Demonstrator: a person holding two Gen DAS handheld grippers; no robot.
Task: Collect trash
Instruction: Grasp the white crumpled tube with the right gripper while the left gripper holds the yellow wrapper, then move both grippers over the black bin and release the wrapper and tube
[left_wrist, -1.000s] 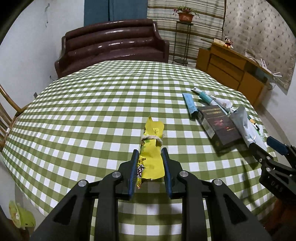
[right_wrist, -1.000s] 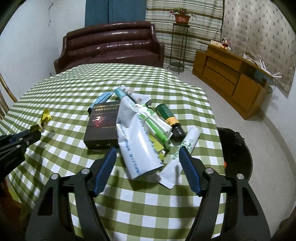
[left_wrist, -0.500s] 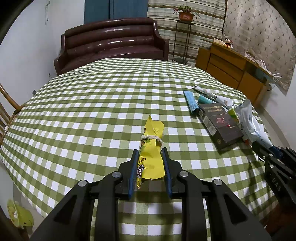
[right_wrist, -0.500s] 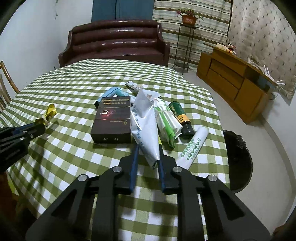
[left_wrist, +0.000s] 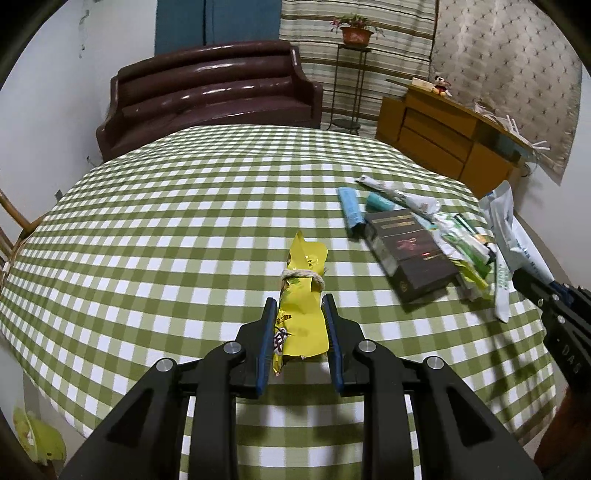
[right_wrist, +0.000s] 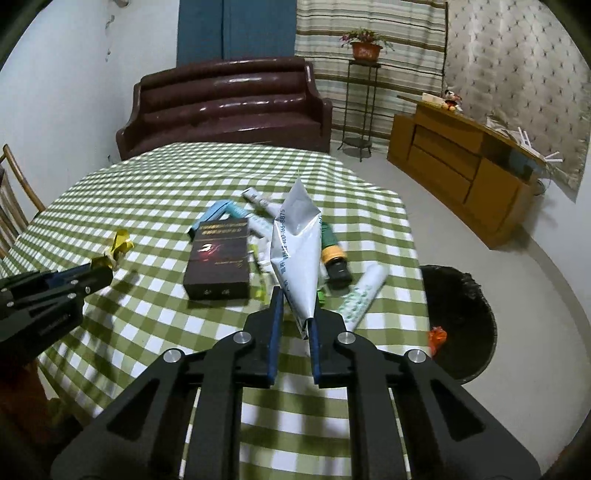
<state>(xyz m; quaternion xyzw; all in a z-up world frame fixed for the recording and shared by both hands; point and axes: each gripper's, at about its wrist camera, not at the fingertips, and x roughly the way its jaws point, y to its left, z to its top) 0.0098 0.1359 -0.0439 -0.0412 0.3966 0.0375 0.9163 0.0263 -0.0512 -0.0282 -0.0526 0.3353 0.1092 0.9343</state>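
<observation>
Right gripper (right_wrist: 295, 317) went from wide open over the pile to clamped on the white pouch (right_wrist: 297, 254); the pouch was lying flat and now stands tilted up off the table (right_wrist: 155, 184), pinched at its bottom corner, tip pointing to 12 o'clock. Rest of the pile barely shifted. Left side unchanged.

Left gripper (left_wrist: 300, 325): jaws nearly closed on the yellow wrapper (left_wrist: 301, 302), pads on both long edges of the lower half. Wrapper has string tied round its neck and its top flares toward 12 o'clock, above the cloth.

Trash left on the table, right wrist view: dark box (right_wrist: 218, 258) at 10 o'clock of the right gripper, blue tube (right_wrist: 212, 214) behind it, green bottle (right_wrist: 332, 254) at 1 o'clock, white tube (right_wrist: 364, 295) at 2 o'clock near the table edge. Bin (right_wrist: 458, 321) on the floor at 3 o'clock, just off the table edge, orange scrap already inside.

Handling, my read:
- Pouch: light, thin, floppy film, looks slick. A corner pinch will hold it but it'll swing; no fast moves.
- Wrapper: light, crinkly, crush-tolerant. Current mid-body grip is fine.
- Box: stiff, likely heaviest; take it across the short side.
- Bottle: rigid, round, will roll; grip across the body, not the cap.
</observation>
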